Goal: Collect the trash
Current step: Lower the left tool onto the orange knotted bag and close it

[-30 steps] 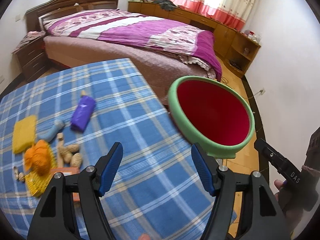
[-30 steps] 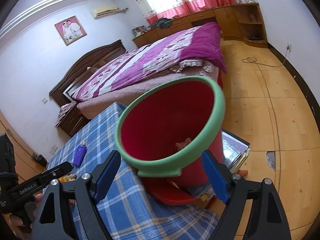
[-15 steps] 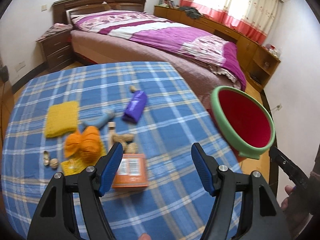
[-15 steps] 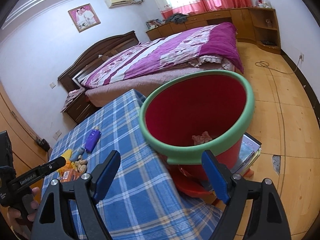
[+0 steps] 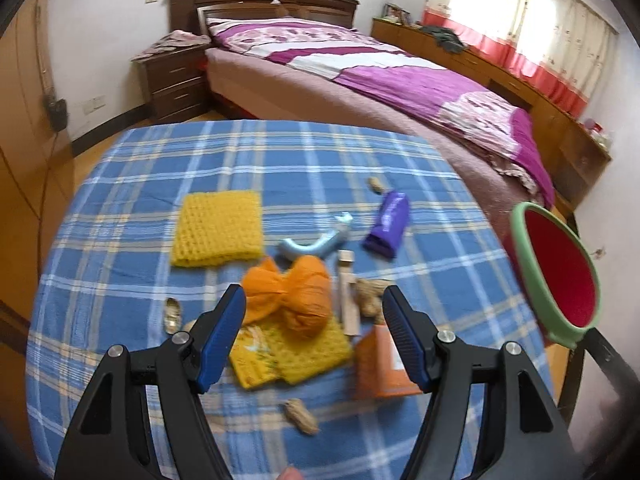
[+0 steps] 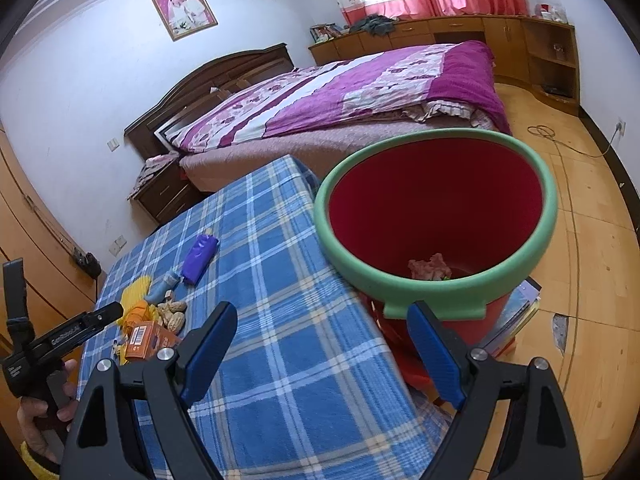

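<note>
The left gripper (image 5: 312, 336) has its jaws spread, and nothing is between them. It hangs over the blue checked tablecloth (image 5: 280, 152), just above a small heap of things. In this heap are an orange bag (image 5: 296, 296), a yellow knitted cloth (image 5: 316, 348) under it, an orange box (image 5: 380, 364), a wooden stick (image 5: 347, 300) and some peanuts (image 5: 370, 296). Farther from the jaws lie another yellow cloth (image 5: 218, 228), a light blue tube (image 5: 316, 240) and a purple packet (image 5: 388, 220).

The right gripper (image 6: 320, 352) is also spread wide and holds nothing; its jaws have just been opening a little more. Just beyond its right finger stands the red bin with a green rim (image 6: 436, 280), beside the table edge, on the wooden floor (image 6: 592, 280). A pink crumpled piece of trash (image 6: 430, 266) lies at the bottom of the bin. Behind the table is a bed (image 6: 360, 92).
</note>
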